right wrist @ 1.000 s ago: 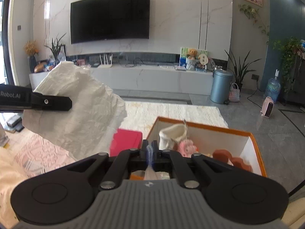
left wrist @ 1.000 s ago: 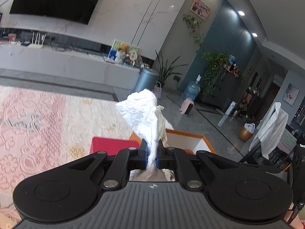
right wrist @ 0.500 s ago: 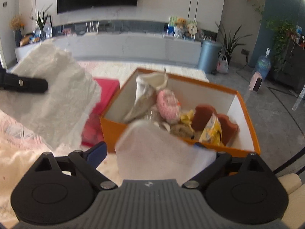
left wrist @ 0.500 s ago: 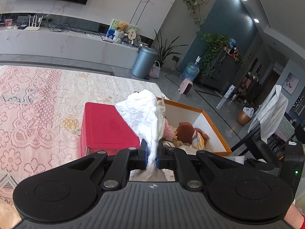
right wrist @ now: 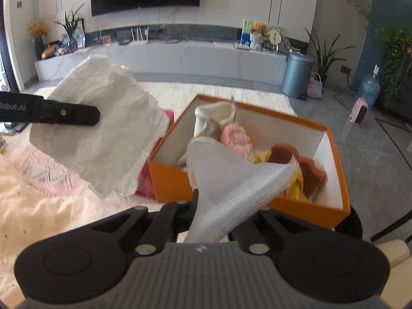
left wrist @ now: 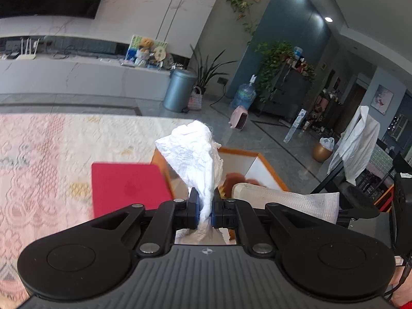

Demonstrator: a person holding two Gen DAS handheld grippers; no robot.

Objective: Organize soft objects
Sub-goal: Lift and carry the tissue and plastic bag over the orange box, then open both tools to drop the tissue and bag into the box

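My left gripper (left wrist: pixel 205 200) is shut on a crumpled white tissue (left wrist: pixel 194 154), held above the table beside the orange box (left wrist: pixel 267 164). From the right wrist view the same tissue (right wrist: pixel 103 131) hangs from the left gripper's finger (right wrist: pixel 64 113), left of the box (right wrist: pixel 231 200). My right gripper (right wrist: pixel 216 211) is shut on a folded white mesh cloth (right wrist: pixel 231 177) in front of the box's near wall. That cloth also shows in the left wrist view (left wrist: pixel 288 198). The box holds a pink plush (right wrist: pixel 235 136), a cream pouch (right wrist: pixel 213 118), brown pieces (right wrist: pixel 303 162) and a yellow item.
A red lid (left wrist: pixel 126 185) lies flat left of the box on the pink lace tablecloth (left wrist: pixel 38 154). A cream fabric (right wrist: pixel 51 206) lies at the near left. The table's edge and the grey floor (right wrist: pixel 373 154) are right of the box.
My right gripper was open around the white mesh cloth and has shut on it and lifted it. My left gripper, still holding the tissue, has tilted upward again.
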